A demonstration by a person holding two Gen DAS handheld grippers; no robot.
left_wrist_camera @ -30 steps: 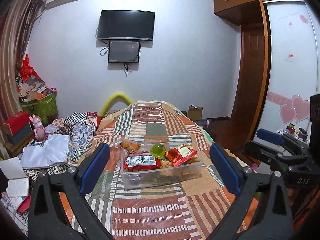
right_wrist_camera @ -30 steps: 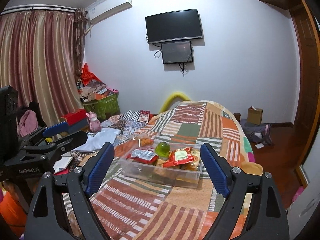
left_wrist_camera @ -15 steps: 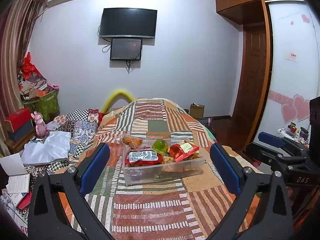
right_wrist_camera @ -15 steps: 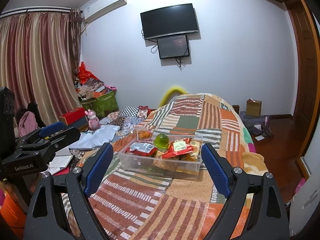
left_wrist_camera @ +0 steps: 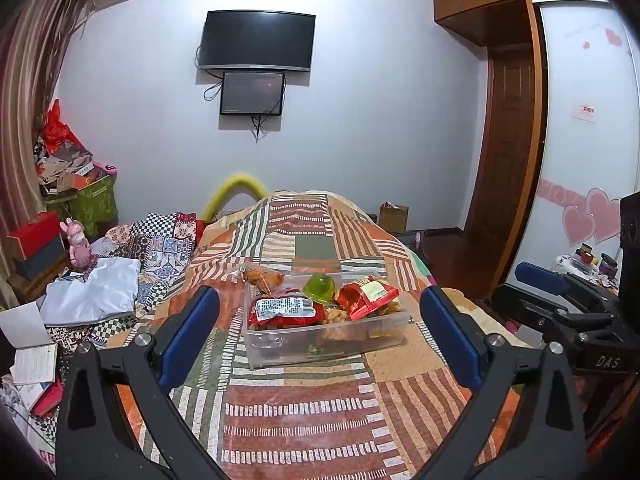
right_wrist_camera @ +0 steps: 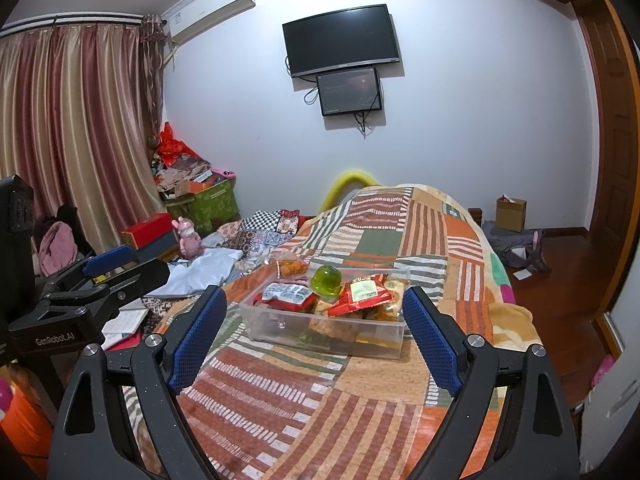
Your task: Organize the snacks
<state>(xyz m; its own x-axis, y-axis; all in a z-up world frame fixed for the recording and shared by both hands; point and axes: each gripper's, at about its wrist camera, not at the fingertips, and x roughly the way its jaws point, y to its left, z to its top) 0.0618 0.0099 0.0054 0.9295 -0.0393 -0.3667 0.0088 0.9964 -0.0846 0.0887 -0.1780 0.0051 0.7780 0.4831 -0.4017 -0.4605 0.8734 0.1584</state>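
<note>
A clear plastic bin [left_wrist_camera: 372, 330] stands on the patchwork bedspread [left_wrist_camera: 296, 404], filled with snacks. On top lie a red packet with a white label [left_wrist_camera: 285, 309], a green jelly cup [left_wrist_camera: 319, 286] and another red packet [left_wrist_camera: 367, 295]. An orange snack bag [left_wrist_camera: 262, 276] lies on the bedspread just behind the bin. My left gripper [left_wrist_camera: 319, 295] is open and empty, well short of the bin. My right gripper [right_wrist_camera: 315, 295] is likewise open and empty, facing the same bin [right_wrist_camera: 276, 326], jelly cup [right_wrist_camera: 326, 280] and orange bag [right_wrist_camera: 290, 266].
Clothes and a white sheet [left_wrist_camera: 94, 292] are heaped at the bed's left. Boxes and a pink toy [right_wrist_camera: 188, 236] stand by the curtain. A cardboard box [right_wrist_camera: 510, 214] sits on the wooden floor at the right. A TV [left_wrist_camera: 258, 38] hangs on the far wall.
Both views have shifted slightly, with the bin a little higher and nearer in the right wrist view. Both grippers stay open. The snacks have not moved.
</note>
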